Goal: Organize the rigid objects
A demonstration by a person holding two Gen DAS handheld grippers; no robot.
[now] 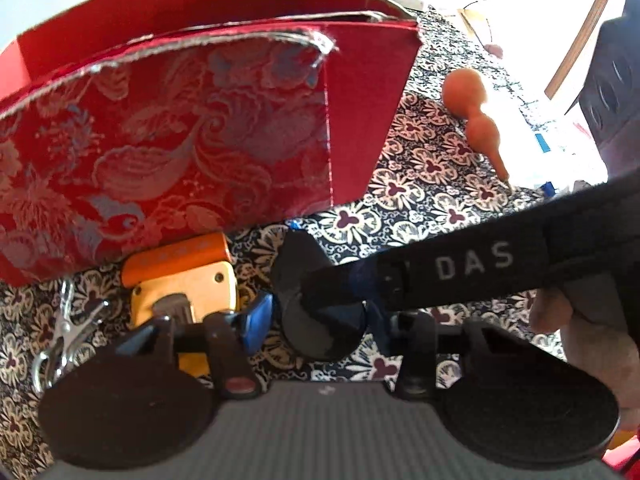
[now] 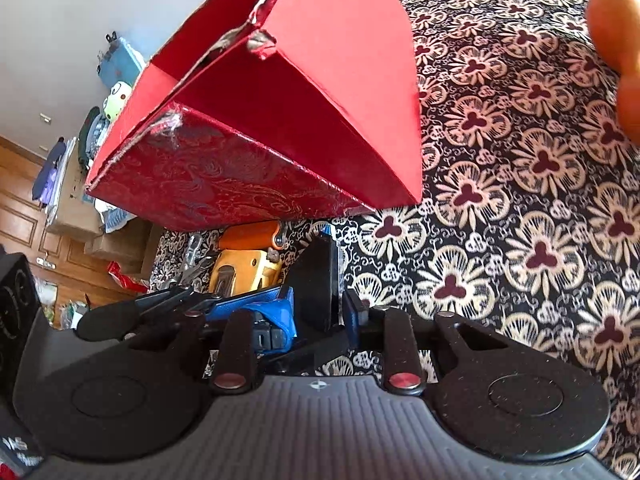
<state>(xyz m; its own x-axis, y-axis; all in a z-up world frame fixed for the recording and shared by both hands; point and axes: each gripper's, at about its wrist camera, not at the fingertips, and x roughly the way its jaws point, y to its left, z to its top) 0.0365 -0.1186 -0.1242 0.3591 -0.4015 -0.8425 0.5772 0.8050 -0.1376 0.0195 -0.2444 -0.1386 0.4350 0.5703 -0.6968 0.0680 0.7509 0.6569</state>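
Note:
A red brocade box (image 1: 172, 132) stands open on the patterned cloth (image 1: 432, 200); it also shows in the right wrist view (image 2: 280, 128). A black flat object (image 1: 316, 304) sits between my left gripper's (image 1: 316, 320) blue fingers (image 1: 256, 320), just in front of the box. In the right wrist view my right gripper (image 2: 320, 312) is shut on the same black object (image 2: 316, 280). An orange and yellow tape measure (image 1: 184, 280) lies to the left, by the box; it also shows in the right wrist view (image 2: 248, 256). An orange gourd (image 1: 476, 116) lies to the right of the box.
A metal clip (image 1: 68, 328) lies left of the tape measure. A black strap marked "DAS" (image 1: 472, 268) and the other hand (image 1: 592, 344) cross the left wrist view. The gourd also shows at the right wrist view's right edge (image 2: 620, 48). Room clutter (image 2: 80, 152) lies beyond the table edge.

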